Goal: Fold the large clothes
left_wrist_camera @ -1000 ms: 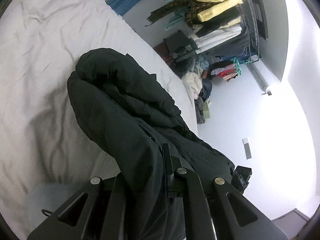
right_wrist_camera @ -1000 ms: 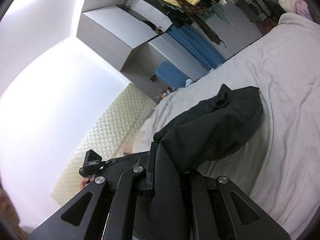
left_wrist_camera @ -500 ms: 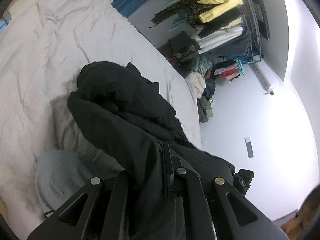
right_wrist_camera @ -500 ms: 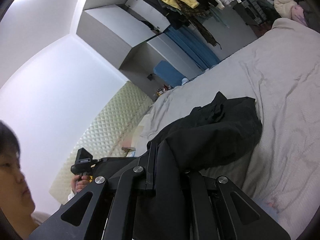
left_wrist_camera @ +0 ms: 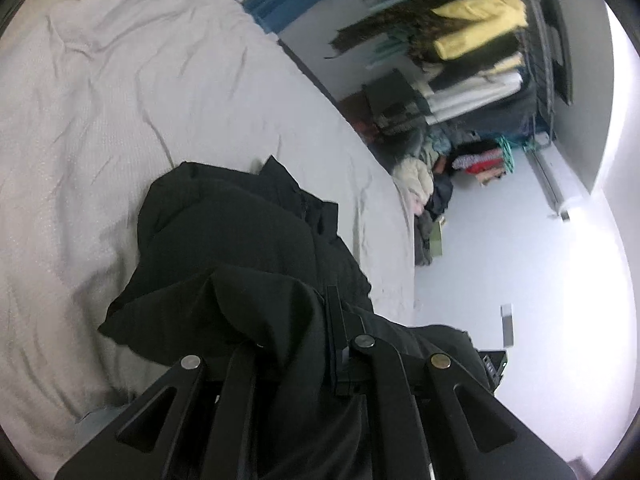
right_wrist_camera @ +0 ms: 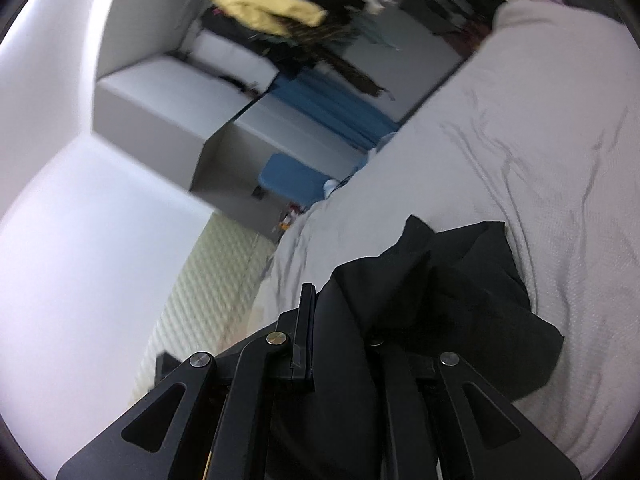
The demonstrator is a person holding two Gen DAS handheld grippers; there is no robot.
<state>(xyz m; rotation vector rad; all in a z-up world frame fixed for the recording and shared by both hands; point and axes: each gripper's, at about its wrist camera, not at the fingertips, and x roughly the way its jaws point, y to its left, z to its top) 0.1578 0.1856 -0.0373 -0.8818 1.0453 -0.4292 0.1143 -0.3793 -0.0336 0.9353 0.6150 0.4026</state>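
Okay, I've got both grippers pinching the black garment [left_wrist_camera: 224, 240], one on each edge. On my left wrist view, the left gripper [left_wrist_camera: 296, 320] has cloth bunched between its fingers and draped over the near finger, so the jaws are pressed together on fabric. Same story on the right wrist view: the right gripper [right_wrist_camera: 340, 320] is clamped on the garment [right_wrist_camera: 440, 280], cloth spilling over its right finger.

The garment lies in a heap on the grey bed sheet [left_wrist_camera: 120, 100], its far end resting on the bed, its near end held up in my grippers.

Compared with half a second ago, the heap sits closer to my left gripper and looks more gathered: a fresh fold now bulges right at the fingertips, where before the cloth ran smoother. The pale blue patch that was near the left of that view has almost gone. On the right view, the person's face and the hand with the other gripper have dropped out of sight, and the view is tilted more toward the clothes rack [right_wrist_camera: 272, 8] with the yellow top and the blue curtain [right_wrist_camera: 332, 108] at the far side of the room
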